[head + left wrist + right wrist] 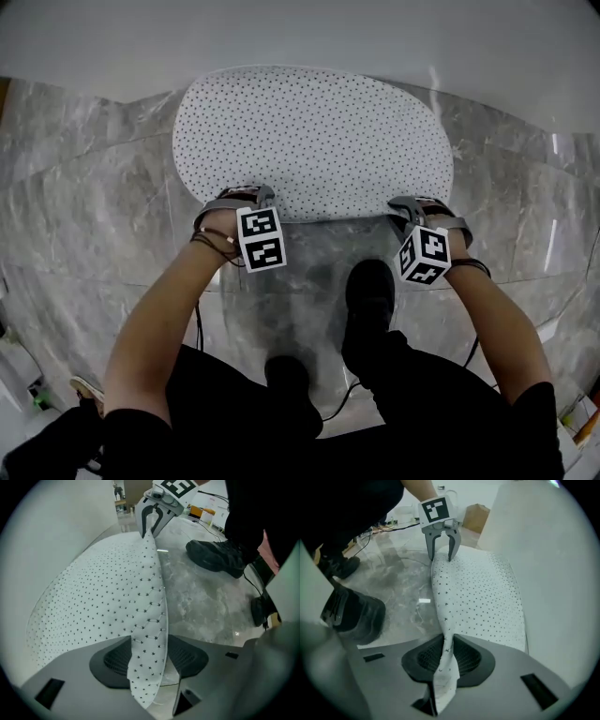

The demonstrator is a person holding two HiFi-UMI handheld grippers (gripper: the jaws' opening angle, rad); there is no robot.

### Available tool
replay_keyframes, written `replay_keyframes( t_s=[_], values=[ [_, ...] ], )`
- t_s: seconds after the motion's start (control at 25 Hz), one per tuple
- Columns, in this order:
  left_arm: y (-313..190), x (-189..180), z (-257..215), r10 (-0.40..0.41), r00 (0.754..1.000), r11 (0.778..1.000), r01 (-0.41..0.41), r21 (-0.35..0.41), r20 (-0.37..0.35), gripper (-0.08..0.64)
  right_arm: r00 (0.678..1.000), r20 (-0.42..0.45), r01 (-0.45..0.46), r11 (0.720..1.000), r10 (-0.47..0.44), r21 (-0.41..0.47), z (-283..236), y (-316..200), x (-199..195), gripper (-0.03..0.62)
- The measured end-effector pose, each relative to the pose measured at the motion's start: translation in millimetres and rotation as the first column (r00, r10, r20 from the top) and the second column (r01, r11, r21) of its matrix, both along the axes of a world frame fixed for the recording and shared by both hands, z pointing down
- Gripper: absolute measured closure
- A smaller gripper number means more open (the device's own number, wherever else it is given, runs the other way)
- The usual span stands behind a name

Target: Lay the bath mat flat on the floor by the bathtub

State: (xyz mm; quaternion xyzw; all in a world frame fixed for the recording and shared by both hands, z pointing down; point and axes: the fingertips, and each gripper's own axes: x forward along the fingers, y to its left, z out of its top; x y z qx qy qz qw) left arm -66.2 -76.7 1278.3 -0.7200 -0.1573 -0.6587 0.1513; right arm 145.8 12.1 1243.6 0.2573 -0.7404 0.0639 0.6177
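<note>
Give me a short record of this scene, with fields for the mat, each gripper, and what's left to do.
Mat: white dotted bath mat, mostly spread on the grey marble floor beside the bathtub; near edge raised
Left gripper: open, the mat's near edge standing loose between its jaws
Right gripper: shut on the mat's near edge
Person: a black shoe on the floor just behind the near edge
Left to do: probably release the right side so the edge drops flat

Grey marble floor [84, 187], seemingly white bathtub [281, 33] behind
</note>
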Motion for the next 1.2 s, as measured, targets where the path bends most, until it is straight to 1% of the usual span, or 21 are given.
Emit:
replay_keyframes(
  t_s=[0.12,0.2,0.24,0.28,0.32,0.36,0.4,0.48,0.6,0.64,0.76,0.8,0.84,0.88,0.92,0.96,1.0,1.04,1.12,1.16,1.2],
  values=[
    [8,12,-4,-0.001,0.998,1.000,0.002,0.020,-0.055,0.377,1.000,0.005,0.013,1.000,-0.013,-0.026,-6,-5,18,0.538],
    [20,20,-7,0.006,0.998,1.000,-0.005,0.006,-0.062,0.433,0.997,0.056,-0.045,0.994,0.051,-0.103,-6,-4,31,0.533],
    [28,24,-9,0.009,0.998,1.000,-0.010,-0.012,-0.058,0.449,0.991,0.081,-0.091,0.986,0.103,-0.137,-6,-4,39,0.498],
    [35,28,-12,0.012,0.998,0.999,-0.013,-0.033,-0.054,0.466,0.981,0.098,-0.148,0.976,0.165,-0.157,-6,-4,49,0.430],
    [43,32,-15,0.013,0.998,0.998,-0.016,-0.054,-0.054,0.482,0.966,0.108,-0.214,0.963,0.233,-0.163,-5,-3,62,0.330],
    [50,36,-17,0.009,0.998,0.997,-0.013,-0.074,-0.054,0.489,0.945,0.116,-0.285,0.945,0.305,-0.161,-4,-1,77,0.265],
    [55,38,-18,0.000,0.999,0.996,-0.004,-0.091,-0.052,0.488,0.918,0.126,-0.355,0.921,0.376,-0.163,-3,3,91,0.250],
    [61,39,-17,-0.018,0.999,0.994,0.014,-0.104,-0.035,0.448,0.854,0.151,-0.470,0.863,0.497,-0.182,0,18,113,0.222],
    [63,37,-12,0.008,0.999,0.997,-0.011,-0.073,-0.041,0.416,0.746,0.191,-0.607,0.769,0.638,-0.197,1,46,142,0.213],
    [62,37,-12,0.020,0.999,0.998,-0.023,-0.059,-0.049,0.423,0.688,0.210,-0.662,0.720,0.694,-0.210,2,55,154,0.213],
    [57,37,-14,-0.006,0.999,0.998,0.002,-0.061,-0.054,0.454,0.442,0.256,-0.795,0.507,0.860,-0.333,10,81,179,0.212],
    [57,36,-15,-0.020,0.999,0.997,0.017,-0.075,-0.050,0.449,0.388,0.255,-0.808,0.460,0.886,-0.369,15,88,180,0.212],
    [59,35,-15,-0.024,0.999,0.995,0.020,-0.095,-0.045,0.442,0.367,0.251,-0.810,0.441,0.896,-0.387,19,92,177,0.212],
    [65,34,-15,-0.013,0.999,0.992,0.008,-0.123,-0.040,0.420,0.372,0.249,-0.807,0.444,0.894,-0.388,21,93,172,0.212],
    [73,32,-15,0.012,0.999,0.987,-0.018,-0.161,-0.039,0.371,0.392,0.249,-0.805,0.462,0.885,-0.373,23,90,166,0.213],
    [82,30,-16,0.046,0.998,0.978,-0.054,-0.202,-0.040,0.353,0.427,0.246,-0.804,0.490,0.870,-0.338,23,84,160,0.213],
    [90,26,-17,0.083,0.996,0.967,-0.091,-0.237,-0.042,0.354,0.484,0.232,-0.798,0.534,0.844,-0.280,23,76,155,0.213],
    [95,22,-18,0.114,0.993,0.959,-0.122,-0.257,-0.043,0.353,0.566,0.204,-0.773,0.601,0.798,-0.204,22,67,148,0.213],
    [94,14,-18,0.141,0.989,0.956,-0.147,-0.255,-0.042,0.351,0.756,0.145,-0.636,0.769,0.638,-0.065,14,47,122,0.213],
    [89,11,-18,0.131,0.990,0.960,-0.138,-0.245,-0.043,0.351,0.826,0.141,-0.548,0.836,0.546,-0.028,8,38,103,0.213],
    [82,9,-17,0.103,0.994,0.965,-0.111,-0.238,-0.045,0.351,0.868,0.162,-0.474,0.881,0.470,-0.015,3,30,81,0.218]
  ],
)
